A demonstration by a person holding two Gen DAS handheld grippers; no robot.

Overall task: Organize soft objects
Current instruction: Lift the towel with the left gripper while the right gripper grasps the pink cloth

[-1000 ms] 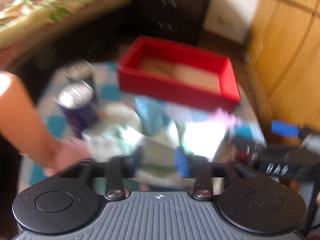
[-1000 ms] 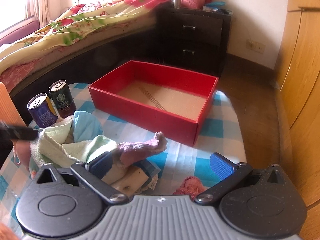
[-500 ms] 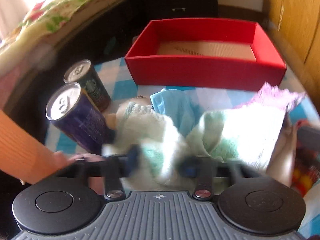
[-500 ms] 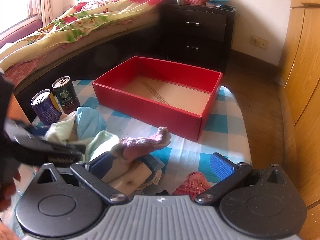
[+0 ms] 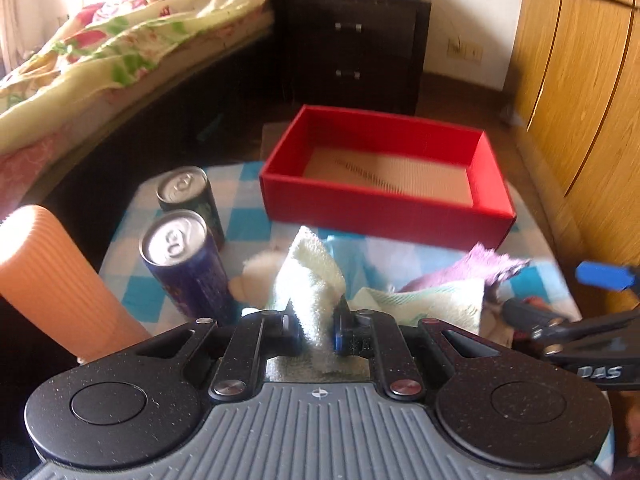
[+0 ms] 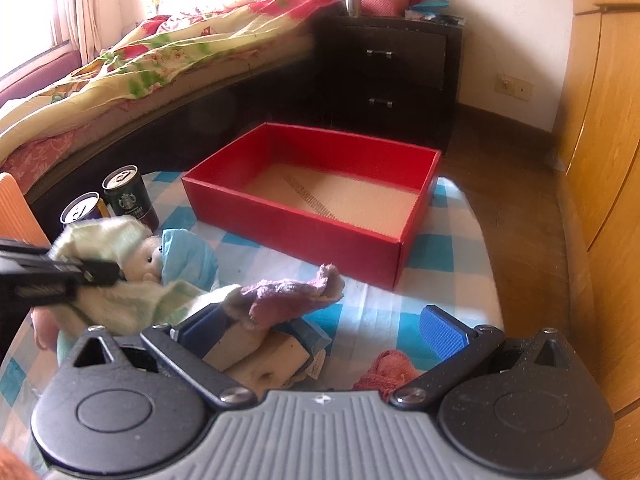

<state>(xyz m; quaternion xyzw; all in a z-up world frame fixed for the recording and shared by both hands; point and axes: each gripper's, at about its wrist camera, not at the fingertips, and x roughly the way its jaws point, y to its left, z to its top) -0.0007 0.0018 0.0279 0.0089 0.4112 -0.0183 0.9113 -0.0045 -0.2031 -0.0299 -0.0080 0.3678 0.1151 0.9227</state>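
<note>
The left claw [image 5: 316, 322] is closed on a fold of the pale green towel [image 5: 310, 280], which is pinched between both pads and stands up from the heap of soft things. The red box [image 5: 384, 210] lies straight ahead of that claw, beyond the heap, its long axis running across the view and its cardboard floor bare. The left claw is judged the nearer to a delivery, since it alone holds cloth; the carry would go forward and over the near wall of the box.

The right claw [image 6: 320, 328] is spread wide and holds nothing. It hangs over the near side of the heap, with the purple cloth [image 6: 288, 294] lying between its fingers but untouched, as far as can be seen. A doll [image 6: 150, 258] is partly wrapped in the towel, left of the box.

The surface [image 6: 448, 248] is covered by a blue-and-white check cloth. Two cans [image 5: 182, 256] stand left of the box. Behind the box are a bed, a dark nightstand and a wooden wardrobe.
</note>
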